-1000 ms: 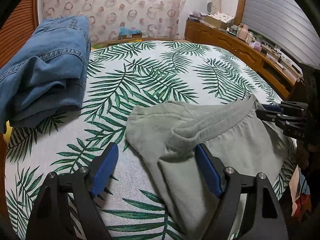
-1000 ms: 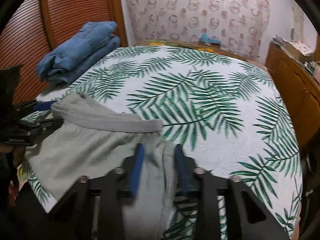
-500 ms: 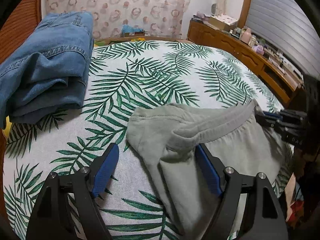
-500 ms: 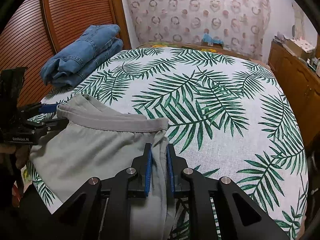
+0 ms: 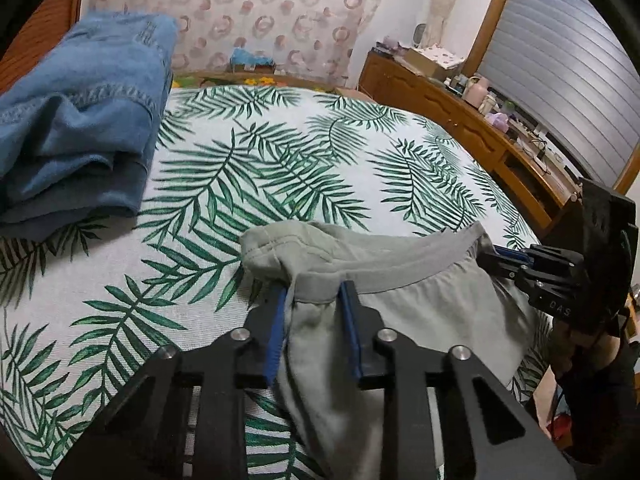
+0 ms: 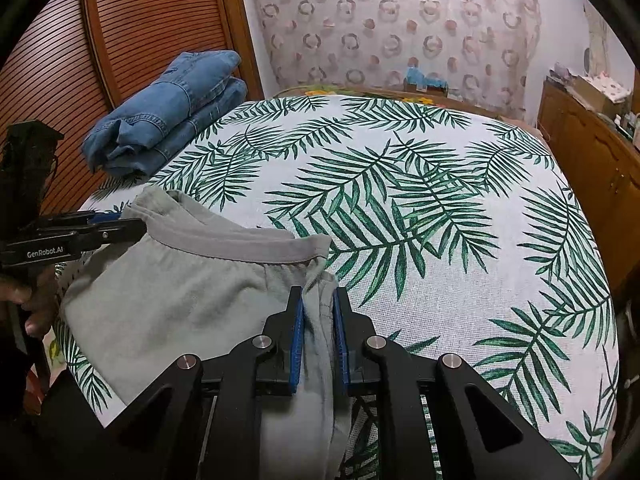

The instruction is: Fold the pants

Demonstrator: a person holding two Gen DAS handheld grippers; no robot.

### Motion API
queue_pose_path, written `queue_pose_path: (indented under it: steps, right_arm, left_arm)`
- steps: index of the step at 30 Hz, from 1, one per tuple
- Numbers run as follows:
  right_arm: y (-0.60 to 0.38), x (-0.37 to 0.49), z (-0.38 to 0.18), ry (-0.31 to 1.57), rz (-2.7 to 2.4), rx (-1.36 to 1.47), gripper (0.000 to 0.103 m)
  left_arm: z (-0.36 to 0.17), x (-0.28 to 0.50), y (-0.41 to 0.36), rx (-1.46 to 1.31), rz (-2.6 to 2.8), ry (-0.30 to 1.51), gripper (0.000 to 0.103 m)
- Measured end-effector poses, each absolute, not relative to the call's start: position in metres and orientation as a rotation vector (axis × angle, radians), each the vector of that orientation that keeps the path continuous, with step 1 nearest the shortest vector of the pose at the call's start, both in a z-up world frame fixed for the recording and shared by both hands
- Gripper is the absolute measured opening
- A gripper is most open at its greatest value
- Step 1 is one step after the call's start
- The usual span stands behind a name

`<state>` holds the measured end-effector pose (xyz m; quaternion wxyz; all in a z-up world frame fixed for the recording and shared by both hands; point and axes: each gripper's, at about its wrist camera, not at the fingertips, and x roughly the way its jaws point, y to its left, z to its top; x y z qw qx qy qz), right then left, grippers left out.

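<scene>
Grey-green pants point(image 5: 420, 312) lie at the near edge of the bed, waistband point(image 5: 384, 264) stretched between my two grippers. My left gripper point(image 5: 316, 296) is shut on the waistband's left corner. My right gripper point(image 6: 319, 300) is shut on the waistband's other corner point(image 6: 316, 264). The pants also show in the right wrist view point(image 6: 180, 300). The right gripper appears at the right edge of the left wrist view point(image 5: 496, 258), and the left gripper at the left of the right wrist view point(image 6: 124, 220). The legs hang below, hidden.
A bed with a white palm-leaf cover point(image 6: 400, 200) fills both views. Folded blue jeans point(image 5: 76, 128) lie at its far left, also in the right wrist view point(image 6: 168, 108). A wooden dresser point(image 5: 472, 128) with clutter runs along the right. A slatted wooden wardrobe door point(image 6: 120, 40) stands left.
My left gripper has closed from wide open onto the waistband's left corner. My right gripper closed on the other corner half a second earlier and holds it. The waistband is pulled straighter.
</scene>
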<state>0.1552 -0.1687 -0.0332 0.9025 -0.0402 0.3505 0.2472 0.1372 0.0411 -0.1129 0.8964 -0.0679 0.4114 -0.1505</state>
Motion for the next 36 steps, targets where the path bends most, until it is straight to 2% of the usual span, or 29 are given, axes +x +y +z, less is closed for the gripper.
queue_pose_path:
  steps: [15,20,27,31,32,34,36]
  right_arm:
    - [-0.170,0.139,-0.019,0.674,0.481,-0.091,0.010]
    - [-0.173,0.123,-0.006,0.620,0.484,-0.077,0.009]
    - [-0.172,0.124,-0.012,0.637,0.466,-0.111,0.009]
    - [-0.169,0.131,-0.016,0.654,0.448,-0.129,0.009]
    - [-0.169,0.132,-0.018,0.657,0.444,-0.131,0.009]
    - [-0.167,0.135,-0.021,0.667,0.436,-0.133,0.009]
    - [-0.166,0.136,-0.022,0.672,0.435,-0.134,0.009]
  left_arm:
    - [-0.079,0.108,0.034,-0.123,-0.319,0.732,0.022]
    - [-0.065,0.099,0.030,-0.109,-0.329,0.684,0.014]
    - [-0.075,0.107,0.029,-0.065,-0.265,0.729,0.015]
    - [-0.087,0.116,0.033,-0.051,-0.233,0.789,0.025]
    - [-0.090,0.118,0.034,-0.042,-0.223,0.804,0.036]
    - [-0.096,0.122,0.036,-0.041,-0.213,0.825,0.049]
    - [-0.103,0.125,0.038,-0.049,-0.207,0.852,0.050]
